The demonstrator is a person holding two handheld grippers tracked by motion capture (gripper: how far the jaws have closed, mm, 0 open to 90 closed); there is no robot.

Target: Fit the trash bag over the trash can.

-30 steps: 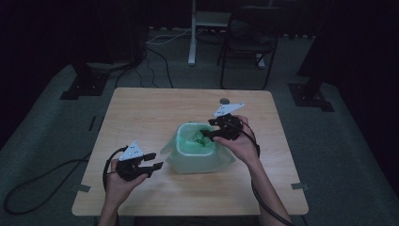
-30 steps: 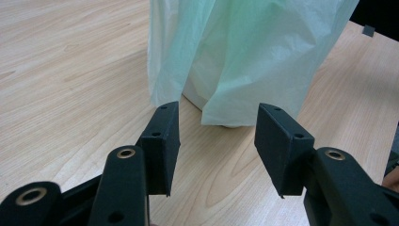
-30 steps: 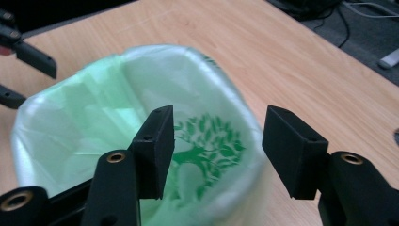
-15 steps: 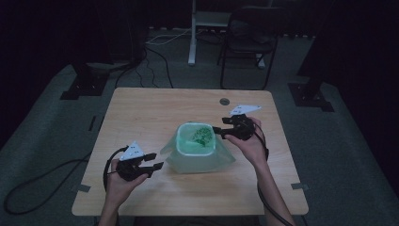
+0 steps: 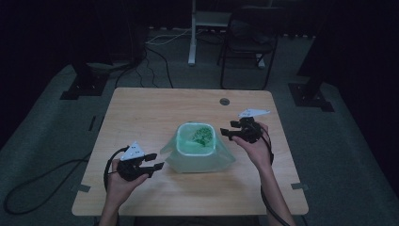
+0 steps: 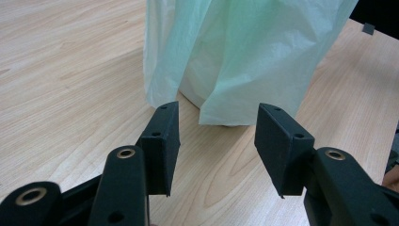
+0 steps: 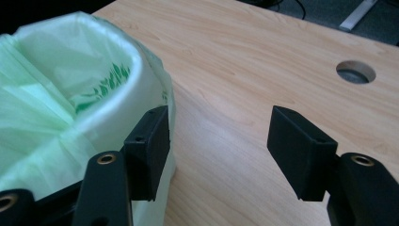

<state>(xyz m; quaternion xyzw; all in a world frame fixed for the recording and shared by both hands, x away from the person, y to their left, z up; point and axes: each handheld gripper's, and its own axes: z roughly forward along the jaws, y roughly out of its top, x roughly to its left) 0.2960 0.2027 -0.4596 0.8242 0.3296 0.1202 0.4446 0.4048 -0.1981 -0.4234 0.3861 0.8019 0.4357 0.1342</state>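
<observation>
High view: the bin, lined with a pale green bag whose skirt spreads onto the table, stands near the table's middle. My left gripper sits low just beside the bag's left corner, on my side of the bin, apart from it. My right gripper is held just right of the bin's rim, jaws pointing at it.

Left gripper view: my jaws stand wide, nothing between them, only bare wood. The bag's hanging folds drape straight ahead, beyond the fingertips, not touching.

Right gripper view: jaws wide, empty. The left-hand pad lies against or just beside the bagged wall of the bin; I cannot tell whether it touches. The cable hole in the table lies beyond the bin, well apart.
</observation>
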